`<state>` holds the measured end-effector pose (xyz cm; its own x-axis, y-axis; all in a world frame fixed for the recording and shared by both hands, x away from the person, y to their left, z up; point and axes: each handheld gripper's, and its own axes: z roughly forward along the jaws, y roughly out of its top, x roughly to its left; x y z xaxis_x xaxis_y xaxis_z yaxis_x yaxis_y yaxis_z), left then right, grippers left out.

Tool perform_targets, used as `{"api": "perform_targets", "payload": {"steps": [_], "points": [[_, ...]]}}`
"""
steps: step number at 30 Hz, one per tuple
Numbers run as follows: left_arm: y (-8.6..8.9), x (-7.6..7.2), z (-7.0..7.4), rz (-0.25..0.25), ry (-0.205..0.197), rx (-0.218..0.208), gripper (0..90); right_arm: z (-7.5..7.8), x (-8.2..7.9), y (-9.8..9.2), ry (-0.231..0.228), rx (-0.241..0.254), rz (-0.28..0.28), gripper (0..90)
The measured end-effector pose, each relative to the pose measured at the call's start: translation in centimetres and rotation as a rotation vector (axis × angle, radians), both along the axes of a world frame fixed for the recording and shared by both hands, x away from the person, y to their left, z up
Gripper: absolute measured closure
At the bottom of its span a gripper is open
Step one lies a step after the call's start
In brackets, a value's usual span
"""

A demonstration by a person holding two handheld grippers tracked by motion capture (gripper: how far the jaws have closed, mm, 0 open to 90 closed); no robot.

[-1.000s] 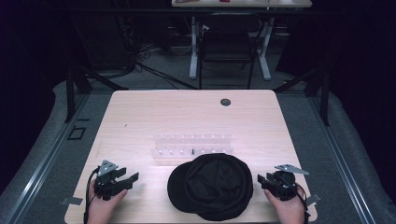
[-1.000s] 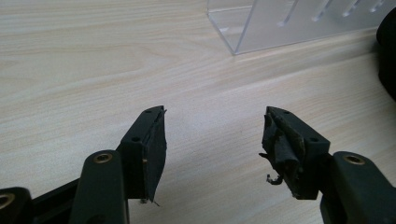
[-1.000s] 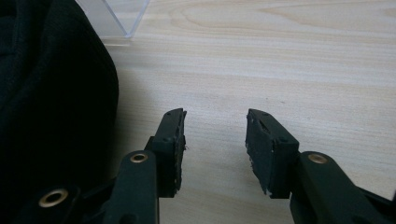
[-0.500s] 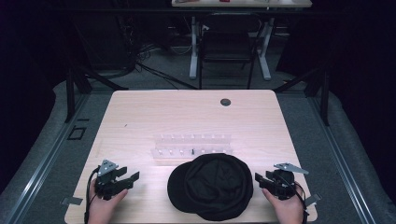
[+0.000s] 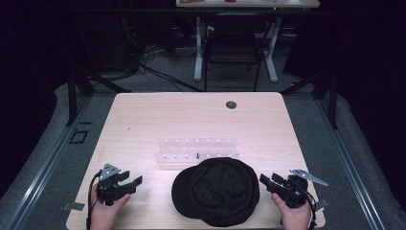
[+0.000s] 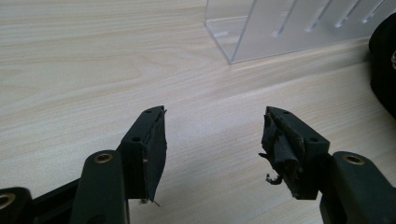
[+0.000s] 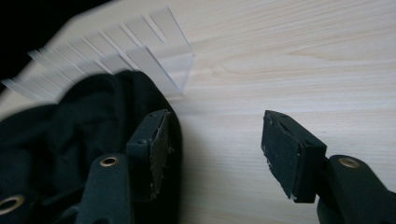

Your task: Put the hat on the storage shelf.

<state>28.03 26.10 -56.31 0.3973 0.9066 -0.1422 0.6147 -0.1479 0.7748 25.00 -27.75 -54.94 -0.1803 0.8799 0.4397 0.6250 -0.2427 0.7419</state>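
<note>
A black cap (image 5: pixel 216 191) lies on the wooden table (image 5: pixel 191 120) near its front edge, and its edge shows as dark cloth (image 7: pixel 70 135) in the right gripper view. Just behind it stands a clear plastic rack (image 5: pixel 197 149) with slots, seen close up as the rack (image 6: pixel 299 25) and the rack (image 7: pixel 116 60). My left gripper (image 5: pixel 130 181) rests open at the front left, a hand on it; nothing is between its jaws (image 6: pixel 212 144). My right gripper (image 5: pixel 266 181) is open at the cap's right edge, its left jaw next to the cloth (image 7: pixel 215 154).
A small dark round hole (image 5: pixel 231 104) marks the table's far side. Beyond the table stand a chair (image 5: pixel 232 52) and a second desk's legs. Bare wood stretches across the left and far parts of the tabletop.
The right gripper has edged slightly left toward the cap. The left gripper and the cap have stayed put.
</note>
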Motion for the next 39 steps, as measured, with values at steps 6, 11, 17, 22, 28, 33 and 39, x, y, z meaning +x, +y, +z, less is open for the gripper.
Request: {"api": "perform_targets", "payload": {"steps": [6, 11, 17, 22, 28, 33, 39], "points": [[0.1, -0.1, 0.0, -0.003, 0.010, -0.003, 40.0, 0.0, -0.1, 0.0, 0.016, -0.053, 0.030, 55.1], [0.1, -0.3, 0.1, -0.018, 0.013, -0.001, 41.0, 0.5, -0.3, 0.3, 0.042, -0.119, 0.065, 66.9], [0.1, -0.4, 0.1, -0.015, 0.007, 0.005, 41.7, 1.1, 0.6, 0.5, 0.106, -0.118, 0.078, 58.8], [0.2, -0.4, 0.1, -0.009, 0.007, 0.008, 41.7, 2.2, 1.4, 1.1, 0.025, -0.148, 0.118, 47.2], [0.3, -0.5, 0.1, 0.000, 0.009, 0.010, 41.7, 3.0, 2.4, 2.6, 0.034, -0.171, 0.168, 47.5], [0.2, -0.4, 0.1, -0.006, 0.011, 0.003, 41.8, 4.1, 2.7, 3.4, 0.110, -0.183, 0.164, 58.4], [0.2, -0.4, 0.1, -0.011, 0.019, -0.011, 43.1, 6.1, 3.8, 3.9, 0.214, -0.255, 0.203, 67.0]]}}
